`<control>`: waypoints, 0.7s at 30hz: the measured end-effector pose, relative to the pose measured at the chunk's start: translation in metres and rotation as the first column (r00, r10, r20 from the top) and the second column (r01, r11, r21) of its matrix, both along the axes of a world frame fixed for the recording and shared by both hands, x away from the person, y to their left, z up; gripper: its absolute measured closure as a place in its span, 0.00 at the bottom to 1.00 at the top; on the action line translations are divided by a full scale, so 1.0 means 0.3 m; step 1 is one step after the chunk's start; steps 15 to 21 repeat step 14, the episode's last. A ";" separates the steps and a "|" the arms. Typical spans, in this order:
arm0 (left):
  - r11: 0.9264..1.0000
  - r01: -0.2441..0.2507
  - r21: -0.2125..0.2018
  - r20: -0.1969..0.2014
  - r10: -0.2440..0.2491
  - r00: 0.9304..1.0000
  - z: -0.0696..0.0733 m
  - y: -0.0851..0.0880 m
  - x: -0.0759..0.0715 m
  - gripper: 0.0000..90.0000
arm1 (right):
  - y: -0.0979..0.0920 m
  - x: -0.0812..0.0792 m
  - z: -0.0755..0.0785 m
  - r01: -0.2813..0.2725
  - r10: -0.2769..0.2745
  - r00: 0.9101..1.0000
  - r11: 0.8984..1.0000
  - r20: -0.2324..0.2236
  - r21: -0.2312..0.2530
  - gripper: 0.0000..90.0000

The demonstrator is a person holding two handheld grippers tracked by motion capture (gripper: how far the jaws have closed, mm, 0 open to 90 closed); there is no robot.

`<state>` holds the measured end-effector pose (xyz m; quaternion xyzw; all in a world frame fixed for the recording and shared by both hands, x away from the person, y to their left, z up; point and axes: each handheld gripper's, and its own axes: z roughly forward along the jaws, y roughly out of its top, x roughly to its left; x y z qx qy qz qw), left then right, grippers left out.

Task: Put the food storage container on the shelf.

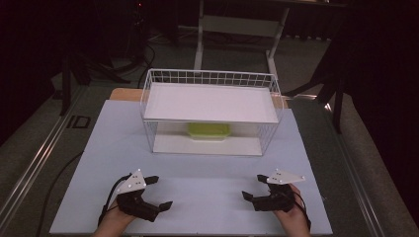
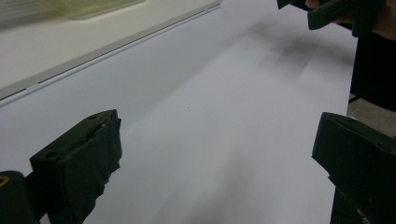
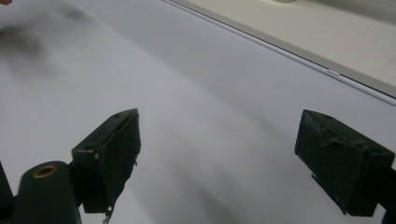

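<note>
A white wire basket [image 1: 148, 106] stands at the back middle of the pale table [image 1: 202, 170], with a flat white shelf [image 1: 210, 101] across its top. Under the shelf a yellow-green container [image 1: 209, 130] rests on the basket's white floor [image 1: 173, 144]. My left gripper [image 1: 160, 191] is at the near left, open and holding nothing; in the left gripper view its jaws [image 2: 217, 154] stand wide apart over bare table. My right gripper [image 1: 253, 187] is at the near right, also open and holding nothing, its jaws [image 3: 219, 154] spread over bare table.
The basket's white floor [image 2: 56, 46] with the yellow-green container [image 2: 88, 7] lies ahead of the left gripper, and the other gripper [image 2: 336, 11] is at the top right there. The same floor edge [image 3: 327, 37] crosses the right gripper view. A desk frame [image 1: 237, 24] stands behind the table.
</note>
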<state>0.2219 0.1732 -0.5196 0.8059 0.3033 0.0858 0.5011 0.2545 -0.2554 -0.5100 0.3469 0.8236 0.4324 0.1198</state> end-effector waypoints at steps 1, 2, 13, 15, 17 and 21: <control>1.000 0.004 0.001 0.002 -0.004 1.000 0.001 -0.003 0.000 0.03 | -0.005 0.001 -0.003 0.000 0.000 1.000 1.000 -0.003 0.008 0.16; 1.000 0.002 0.002 0.007 -0.002 1.000 0.001 -0.004 0.000 0.03 | -0.007 0.002 -0.004 -0.001 0.001 1.000 1.000 -0.004 0.005 0.16; 1.000 -0.006 -0.011 0.001 0.006 1.000 -0.007 0.005 0.010 0.03 | 0.002 0.010 -0.014 -0.024 0.024 1.000 1.000 0.007 0.002 0.16; 1.000 -0.006 -0.012 0.000 0.006 1.000 -0.008 0.004 0.009 0.03 | 0.010 0.011 -0.016 -0.030 0.030 1.000 1.000 0.003 0.003 0.16; 1.000 -0.006 -0.012 0.000 0.006 1.000 -0.008 0.004 0.009 0.03 | 0.010 0.011 -0.016 -0.030 0.030 1.000 1.000 0.003 0.003 0.16; 1.000 -0.006 -0.012 0.000 0.006 1.000 -0.008 0.004 0.009 0.03 | 0.010 0.011 -0.016 -0.030 0.030 1.000 1.000 0.003 0.003 0.16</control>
